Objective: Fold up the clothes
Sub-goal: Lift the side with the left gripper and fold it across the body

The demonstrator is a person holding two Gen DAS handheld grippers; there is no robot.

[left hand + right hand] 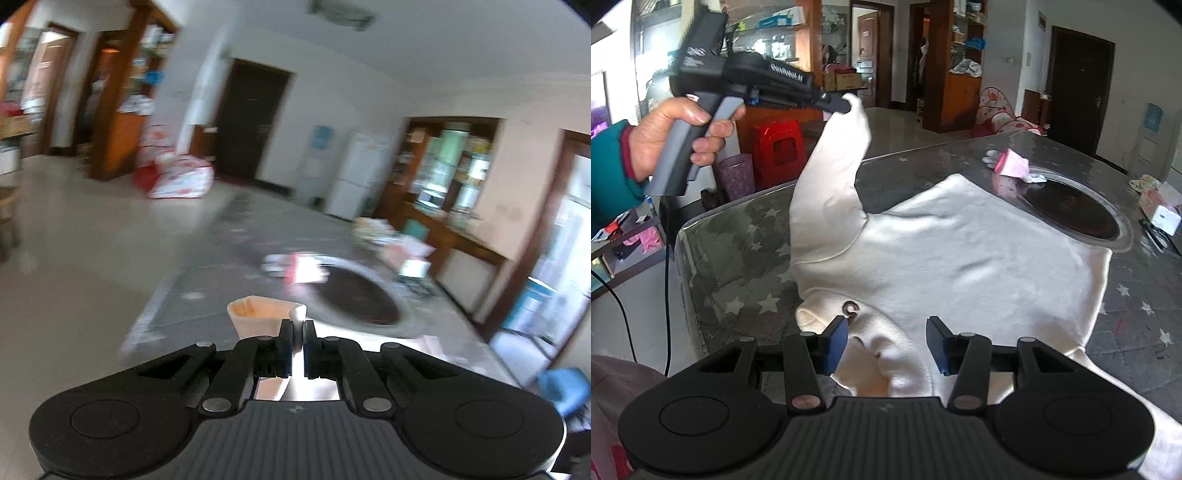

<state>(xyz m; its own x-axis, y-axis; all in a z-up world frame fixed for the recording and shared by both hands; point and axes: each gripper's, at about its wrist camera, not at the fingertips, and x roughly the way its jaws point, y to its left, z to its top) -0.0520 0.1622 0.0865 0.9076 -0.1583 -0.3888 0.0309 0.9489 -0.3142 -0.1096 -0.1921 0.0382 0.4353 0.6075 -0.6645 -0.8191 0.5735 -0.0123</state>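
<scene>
While the left wrist view is motion-blurred, it does show the left claw (298, 332) pinched together on a cream cuff (266, 314), cuff opening facing the lens. Past that: smeared table (221, 266), a dark round inset (362, 299), a pink packet (304, 267); room details not readable.

Right wrist view is sharp and gives the real layout. Cream sweatshirt (960, 258) lies spread on the star-pattern table (738, 243), body flat, far edge reaching the dark round inset (1071, 210). One sleeve (831, 177) is lifted off the table, its end clamped in the left claw (846, 105), which the person's hand (668, 136) holds up at upper left; teal sleeve on that arm. Only this view shows that grip from outside.

Right claw (886, 343) has its blue pads wide apart, nothing between them touching; it hovers over the near part of the sweatshirt, by a small dark letter mark (851, 308). Pink packet (1012, 162) sits beyond the garment next to the inset.

Hidden: the nearest part of the sweatshirt goes under the right claw body, so I can't tell how it lies there. Second sleeve runs out of frame at lower right.
</scene>
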